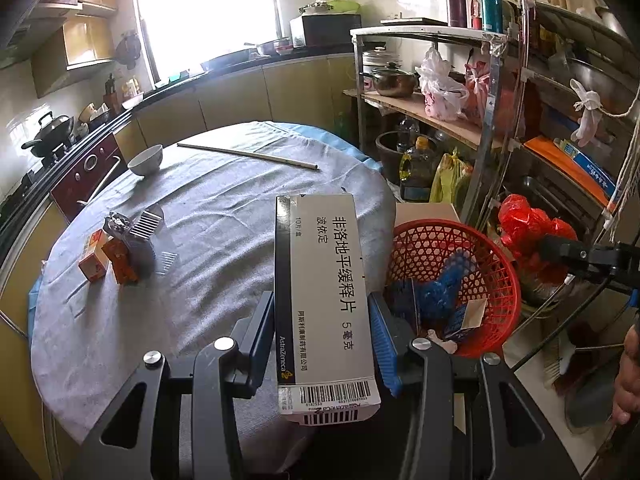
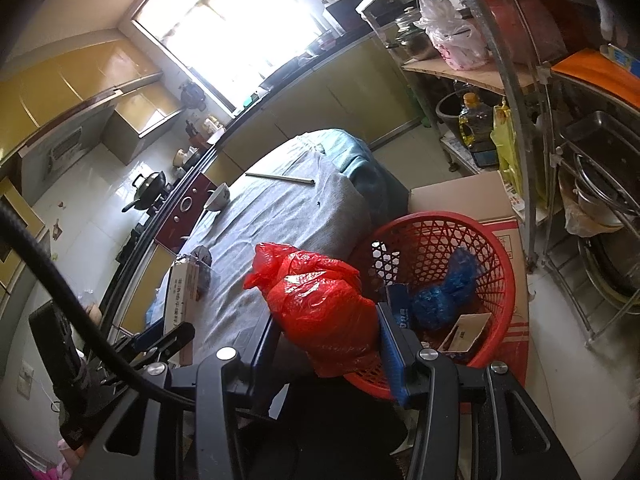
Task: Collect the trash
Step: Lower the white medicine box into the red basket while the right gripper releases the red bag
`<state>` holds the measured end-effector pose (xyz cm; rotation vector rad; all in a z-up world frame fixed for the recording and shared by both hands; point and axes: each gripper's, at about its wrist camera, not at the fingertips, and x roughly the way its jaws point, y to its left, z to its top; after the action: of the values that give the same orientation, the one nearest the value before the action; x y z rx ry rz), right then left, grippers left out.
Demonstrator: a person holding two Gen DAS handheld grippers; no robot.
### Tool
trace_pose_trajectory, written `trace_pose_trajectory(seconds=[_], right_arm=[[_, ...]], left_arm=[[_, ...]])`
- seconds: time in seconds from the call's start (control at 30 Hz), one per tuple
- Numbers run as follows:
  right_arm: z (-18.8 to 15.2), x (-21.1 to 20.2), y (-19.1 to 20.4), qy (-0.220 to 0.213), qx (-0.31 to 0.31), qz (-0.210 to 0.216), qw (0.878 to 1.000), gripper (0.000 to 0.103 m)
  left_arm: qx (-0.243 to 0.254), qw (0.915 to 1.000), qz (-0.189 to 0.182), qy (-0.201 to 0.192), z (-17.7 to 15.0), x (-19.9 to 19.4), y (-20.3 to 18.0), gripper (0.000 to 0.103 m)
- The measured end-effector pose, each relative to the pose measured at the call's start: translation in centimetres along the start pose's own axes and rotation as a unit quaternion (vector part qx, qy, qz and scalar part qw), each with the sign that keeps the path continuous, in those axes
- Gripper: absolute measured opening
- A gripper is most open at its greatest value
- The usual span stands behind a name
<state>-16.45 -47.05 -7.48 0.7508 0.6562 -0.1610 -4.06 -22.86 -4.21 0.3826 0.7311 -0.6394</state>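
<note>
Over a grey-clothed kitchen table, the left gripper clamps a white medicine box, the right gripper a crumpled red plastic bag, a red mesh basket just right of both jaws.

Both wrist cameras look steeply down their fingers, sharing the nearby red basket and table.

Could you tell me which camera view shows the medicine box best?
The left wrist view: the medicine box fills the centre, its printed face readable, held in the left tongs. The right wrist view shows only its edge at far left.
</note>
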Motion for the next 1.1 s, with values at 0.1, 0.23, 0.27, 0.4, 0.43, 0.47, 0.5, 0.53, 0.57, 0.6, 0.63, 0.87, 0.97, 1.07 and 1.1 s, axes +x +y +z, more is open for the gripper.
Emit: trace_pose_trajectory(seconds=[0.1, 0.23, 0.27, 0.4, 0.43, 0.47, 0.5, 0.53, 0.57, 0.6, 0.63, 0.87, 0.97, 1.07, 1.1], right_arm=[[0.1, -0.2, 0.0, -0.002, 0.001, -0.001, 1.000, 0.050], [0.0, -0.1, -0.3, -0.001, 0.005, -0.001, 1.000, 0.050], [0.0, -0.1, -0.4, -0.001, 0.006, -0.001, 1.000, 0.050], [-0.1, 0.0, -0.9, 0.000, 0.013, 0.000, 1.000, 0.050], [-0.1, 0.0, -1.1, 0.001, 0.015, 0.001, 1.000, 0.050], [-0.2, 0.0, -1.3, 0.001, 0.018, 0.002, 1.000, 0.050], [-0.2, -0.1, -1.3, 0.001, 0.019, 0.002, 1.000, 0.050], [-0.3, 0.0, -1.5, 0.001, 0.021, 0.002, 1.000, 0.050], [-0.3, 0.0, -1.8, 0.001, 0.024, 0.003, 1.000, 0.050], [-0.3, 0.0, -2.0, 0.001, 0.027, 0.005, 1.000, 0.050], [-0.4, 0.0, -2.1, 0.001, 0.030, 0.005, 1.000, 0.050], [-0.4, 0.0, -3.4, -0.004, 0.048, 0.015, 0.999, 0.050], [-0.3, 0.0, -3.8, -0.007, 0.053, 0.019, 0.998, 0.050], [-0.1, 0.0, -4.1, -0.012, 0.059, 0.025, 0.998, 0.050], [-0.1, 0.0, -4.2, -0.014, 0.060, 0.026, 0.998, 0.050]], left_arm=[[0.000, 1.0000, 0.001, 0.001, 0.0, 0.1, 0.0, 0.047], [0.000, 1.0000, 0.002, 0.004, 0.0, 0.2, -0.1, 0.047], [0.001, 1.0000, 0.002, 0.004, 0.0, 0.2, -0.1, 0.047], [0.005, 0.9999, 0.004, 0.010, 0.0, 0.6, -0.4, 0.047], [0.006, 0.9999, 0.004, 0.010, 0.0, 0.6, -0.5, 0.047], [0.008, 0.9999, 0.005, 0.012, 0.0, 0.7, -0.6, 0.047], [0.010, 0.9999, 0.005, 0.013, 0.1, 0.8, -0.7, 0.048], [0.012, 0.9998, 0.005, 0.013, 0.1, 0.9, -0.8, 0.048], [0.015, 0.9998, 0.006, 0.014, 0.2, 1.0, -1.0, 0.047], [0.017, 0.9997, 0.007, 0.014, 0.2, 1.0, -1.1, 0.047], [0.021, 0.9996, 0.008, 0.015, 0.2, 1.1, -1.4, 0.047], [0.050, 0.9986, 0.012, 0.013, 0.7, 1.4, -3.2, 0.048], [0.060, 0.9981, 0.011, 0.011, 1.0, 1.4, -4.0, 0.047], [0.071, 0.9974, 0.008, 0.010, 1.5, 1.6, -4.7, 0.048], [0.074, 0.9972, 0.007, 0.010, 1.5, 1.6, -4.9, 0.048]])
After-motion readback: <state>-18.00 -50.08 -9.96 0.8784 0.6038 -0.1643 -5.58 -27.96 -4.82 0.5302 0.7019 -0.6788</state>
